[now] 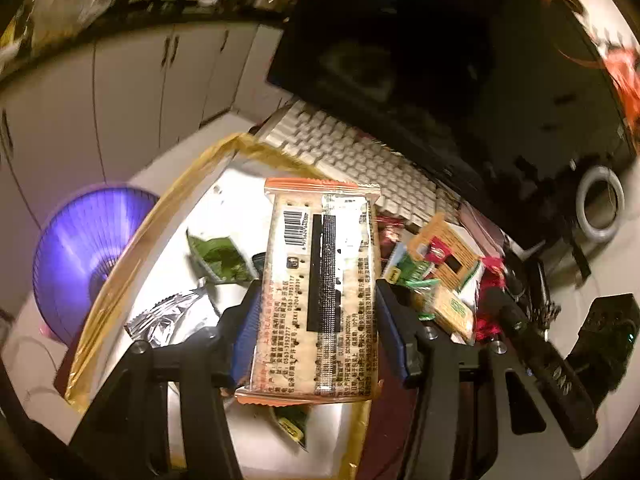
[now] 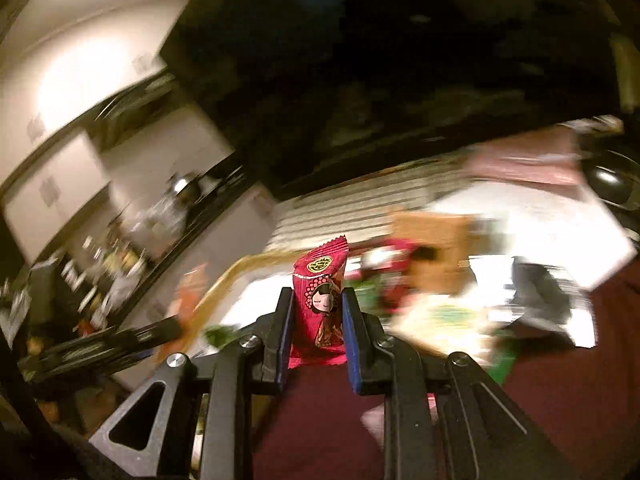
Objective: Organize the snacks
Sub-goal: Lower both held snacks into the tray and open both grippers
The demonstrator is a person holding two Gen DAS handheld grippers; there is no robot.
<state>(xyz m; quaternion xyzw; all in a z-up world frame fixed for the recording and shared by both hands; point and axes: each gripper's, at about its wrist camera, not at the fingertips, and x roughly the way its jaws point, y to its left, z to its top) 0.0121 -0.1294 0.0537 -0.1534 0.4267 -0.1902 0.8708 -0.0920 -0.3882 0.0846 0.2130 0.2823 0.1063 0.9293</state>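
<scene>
Snacks filled both views. In the left wrist view, the left gripper (image 1: 316, 316) held a long cracker packet (image 1: 318, 288) with orange ends, its printed back and barcode facing the camera; the blue-padded fingers (image 1: 244, 332) pressed on its two long sides, standing about half apart. The packet ran up the middle of the frame, above a shallow white tray with a gold rim (image 1: 120, 264). Inside the tray lay a green packet (image 1: 220, 258) and a silver foil packet (image 1: 172, 316), left of the held one, and another green packet (image 1: 292, 424) showed below it. To the right of the tray, a heap of loose snacks (image 1: 444, 276) in orange, green and red wrappers sat on the desk (image 1: 400, 400). A white keyboard (image 1: 352, 164) lay beyond the tray, a dark monitor (image 1: 460, 60) above it, a roll of tape (image 1: 600, 204) at the right edge and a purple fan (image 1: 84, 248) at the left.

In the right wrist view, the right gripper (image 2: 318, 316) was closed tight on a small red candy wrapper (image 2: 320, 308) with a cartoon figure, held upright in the lower middle of the frame, its crimped top edge sticking up past the fingers (image 2: 352, 328). Everything behind was badly blurred: the gold tray rim showed to the left, the snack heap as smears of colour to the right, the monitor dark across the top.
</scene>
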